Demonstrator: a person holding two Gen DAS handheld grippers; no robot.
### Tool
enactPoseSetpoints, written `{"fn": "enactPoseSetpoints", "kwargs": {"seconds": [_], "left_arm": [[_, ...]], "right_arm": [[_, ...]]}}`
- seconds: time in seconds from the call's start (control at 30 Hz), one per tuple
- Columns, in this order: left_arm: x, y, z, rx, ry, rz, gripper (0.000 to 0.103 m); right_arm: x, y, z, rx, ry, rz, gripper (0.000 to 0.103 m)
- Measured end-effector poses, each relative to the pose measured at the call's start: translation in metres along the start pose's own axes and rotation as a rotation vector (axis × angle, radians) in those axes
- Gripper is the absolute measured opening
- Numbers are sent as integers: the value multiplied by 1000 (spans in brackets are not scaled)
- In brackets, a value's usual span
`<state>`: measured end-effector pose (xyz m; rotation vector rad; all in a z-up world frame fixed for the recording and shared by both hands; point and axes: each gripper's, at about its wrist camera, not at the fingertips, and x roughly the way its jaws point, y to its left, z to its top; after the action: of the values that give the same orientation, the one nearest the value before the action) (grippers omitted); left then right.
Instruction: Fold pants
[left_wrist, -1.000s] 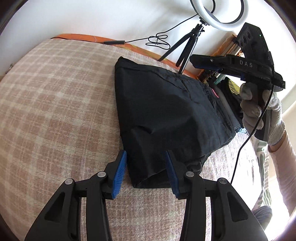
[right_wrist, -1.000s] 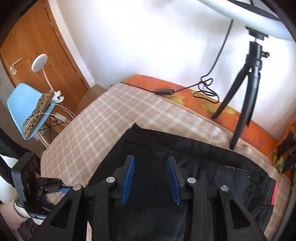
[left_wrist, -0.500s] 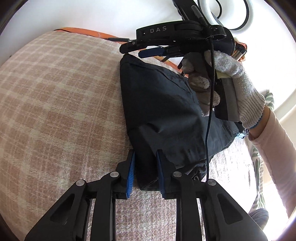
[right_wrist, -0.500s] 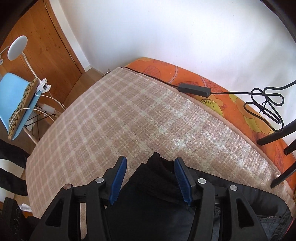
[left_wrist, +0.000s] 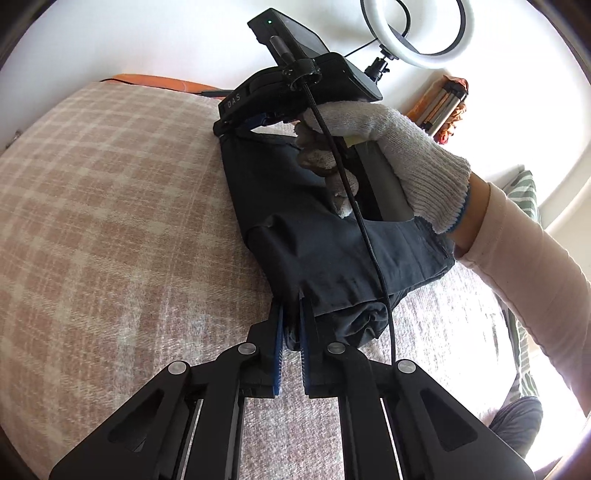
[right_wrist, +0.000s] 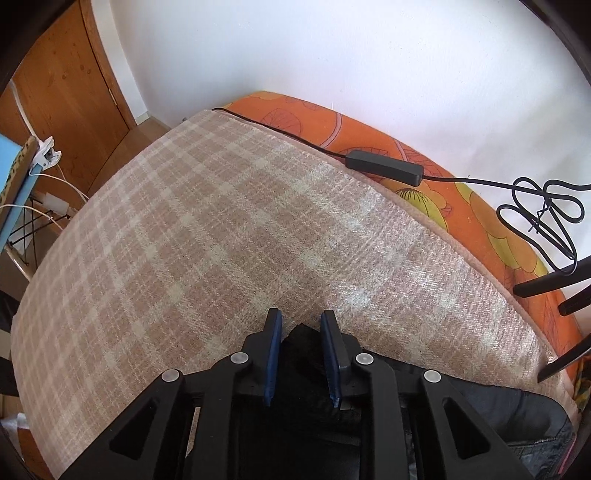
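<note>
Black pants lie folded into a short stack on a pink plaid blanket. My left gripper is shut on the near corner of the pants. My right gripper, held by a white-gloved hand, sits at the far corner of the pants, its blue pads close on either side of the black cloth. In the left wrist view the right gripper shows at that far corner, its tips partly hidden by its own body.
An orange flowered sheet edges the bed by the white wall. A black power adapter and coiled cable lie on it. A ring light on a tripod stands at the far right. A wooden door and blue chair are at left.
My left gripper has closed onto the near corner of the pants. My right gripper has moved across to the far corner and its jaws have narrowed around the cloth.
</note>
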<state>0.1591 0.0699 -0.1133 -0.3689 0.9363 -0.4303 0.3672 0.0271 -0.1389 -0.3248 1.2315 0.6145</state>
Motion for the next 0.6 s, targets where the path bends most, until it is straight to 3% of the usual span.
{"fn": "enactPoseSetpoints", "kwargs": {"seconds": [0.03, 0.1, 0.13, 0.17, 0.2, 0.23, 0.27, 0.37, 0.47, 0.6], "left_arm": [[2, 2, 2, -15, 13, -4, 9], [8, 6, 6, -61, 34, 27, 35], [10, 8, 8, -78, 27, 32, 42], [12, 9, 9, -82, 16, 38, 42], [15, 9, 10, -71, 9, 40, 41], [17, 8, 10, -48, 6, 35, 17], [20, 6, 10, -29, 2, 51, 7], [20, 1, 9, -20, -22, 52, 6], [7, -19, 6, 61, -75, 93, 5], [8, -44, -3, 145, -64, 89, 5]], "right_arm": [[-8, 0, -1, 2, -9, 11, 27], [-24, 6, -5, -39, -29, 39, 36], [-29, 10, -6, -61, -32, 27, 36], [-34, 13, -8, -79, -31, 23, 36], [-37, 15, -11, -84, -22, 35, 35], [-36, 15, -13, -80, -3, 58, 33], [-34, 15, -15, -77, 16, 78, 29], [-23, 16, -21, -80, 58, 51, 27], [-11, 14, -23, -52, 71, 55, 27], [-7, 15, -21, -49, 58, 40, 27]]}}
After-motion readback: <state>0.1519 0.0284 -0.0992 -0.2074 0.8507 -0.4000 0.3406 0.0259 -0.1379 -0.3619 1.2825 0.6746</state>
